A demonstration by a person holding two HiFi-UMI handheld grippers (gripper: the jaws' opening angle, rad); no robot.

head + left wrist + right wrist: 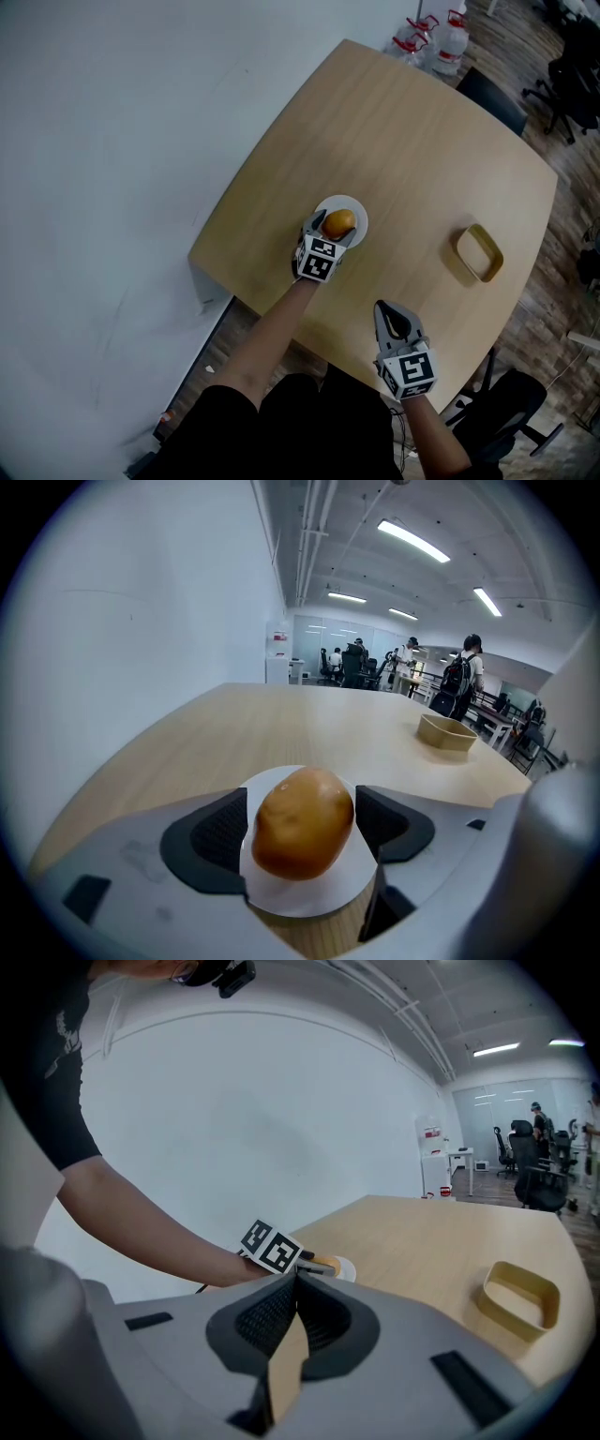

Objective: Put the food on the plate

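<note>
wooden table (422, 141), food (302, 822) on plate (292, 899), between left tool's (335, 228) parted jaws

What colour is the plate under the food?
White. The plate shows best in the left gripper view, beneath the golden-brown food.

The food (302, 822) is one smooth, golden-brown oval lump, slightly glossy on top, perhaps a roll or a potato. It lies on its side at the middle of the plate (309, 902), its long axis pointing across the table. The plate is small, round, plain white and flat. It sits on the wooden table close to the near edge, toward the near left corner.
</note>
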